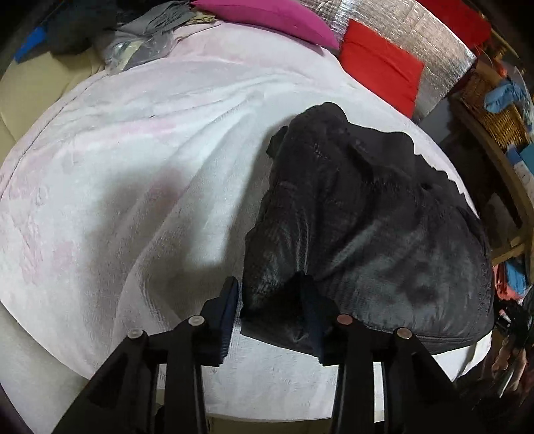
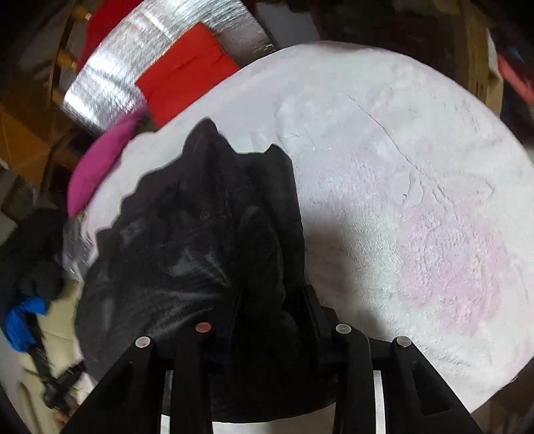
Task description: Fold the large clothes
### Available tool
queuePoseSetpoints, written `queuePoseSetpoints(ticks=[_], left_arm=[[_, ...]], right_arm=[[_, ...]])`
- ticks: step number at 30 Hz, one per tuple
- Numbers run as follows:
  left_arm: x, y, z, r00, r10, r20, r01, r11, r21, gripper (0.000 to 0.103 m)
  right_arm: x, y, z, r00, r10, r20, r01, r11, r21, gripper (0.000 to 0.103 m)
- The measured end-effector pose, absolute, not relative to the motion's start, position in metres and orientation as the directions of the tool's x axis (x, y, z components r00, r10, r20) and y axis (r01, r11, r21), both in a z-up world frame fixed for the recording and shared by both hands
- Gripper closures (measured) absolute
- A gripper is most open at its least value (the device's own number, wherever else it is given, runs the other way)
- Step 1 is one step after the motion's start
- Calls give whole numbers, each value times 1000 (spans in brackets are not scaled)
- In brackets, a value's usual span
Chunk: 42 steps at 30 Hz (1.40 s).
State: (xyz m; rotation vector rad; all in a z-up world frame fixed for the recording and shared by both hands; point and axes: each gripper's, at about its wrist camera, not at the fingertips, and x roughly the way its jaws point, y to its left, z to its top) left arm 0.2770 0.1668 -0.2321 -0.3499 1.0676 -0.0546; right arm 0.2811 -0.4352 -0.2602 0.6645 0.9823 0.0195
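A large black fleecy garment (image 1: 360,213) lies bunched on the white-and-pink blanket (image 1: 133,173) that covers the bed. In the left wrist view my left gripper (image 1: 270,297) has the garment's near left corner pinched between its fingers; the right finger is partly wrapped in cloth. In the right wrist view the same garment (image 2: 187,240) rises in a dark heap, and my right gripper (image 2: 270,300) is shut on a thick fold of its near right edge. The cloth hides most of that gripper's left finger. The blanket (image 2: 417,187) stretches away to the right.
A magenta pillow (image 1: 267,16) and a red cushion (image 1: 380,63) lie at the bed's far end against a silver quilted panel (image 1: 430,50). Grey and dark clothes (image 1: 140,30) are piled at the far left. Wooden shelves with a basket (image 1: 497,117) stand on the right.
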Motion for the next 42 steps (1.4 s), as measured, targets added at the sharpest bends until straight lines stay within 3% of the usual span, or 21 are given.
queuePoseSetpoints(ticks=[3,4,5,6,8,11,14,19,22,30,34,37,42], left_arm=[[272,170,-225,508,-218,-833,-134,936,-327,57],[270,169,-222,521,-204,-829,-133,940,-314,56],[266,168,-217,540,-183,-822,-129,946,-296,53],[262,167,-212,560,-169,-811,-123,951,-283,47],[250,163,-198,617,-175,-767,-90,953,-290,35],[235,155,-184,678,-237,-695,-11,943,-333,28],[217,141,-188,661,-318,-680,55,924,-378,24],[209,123,-211,542,-470,-696,82,855,-512,23],[218,122,-227,502,-506,-701,-4,809,-588,23],[244,140,-257,547,-533,-646,-194,669,-717,23],[256,145,-271,569,-544,-617,-234,612,-755,25],[262,151,-276,580,-545,-605,-254,584,-771,37],[275,150,-272,603,-530,-597,-233,598,-767,56]], right_arm=[[271,-441,-252,596,312,-740,291,775,561,64],[267,-444,-250,604,311,-734,300,764,571,59],[264,-446,-247,616,310,-724,310,749,585,41],[253,-450,-243,654,303,-694,320,720,616,32],[240,-457,-233,708,286,-646,311,694,649,32],[218,-454,-222,759,308,-574,265,659,704,30],[199,-437,-224,755,401,-519,199,613,764,28],[187,-398,-245,681,551,-483,164,528,833,26],[196,-382,-264,637,592,-495,214,480,850,26],[225,-386,-316,689,557,-463,368,281,886,26],[233,-391,-320,743,536,-401,332,225,916,25],[238,-393,-317,761,501,-412,322,261,910,27],[251,-390,-302,763,420,-491,327,404,854,44]])
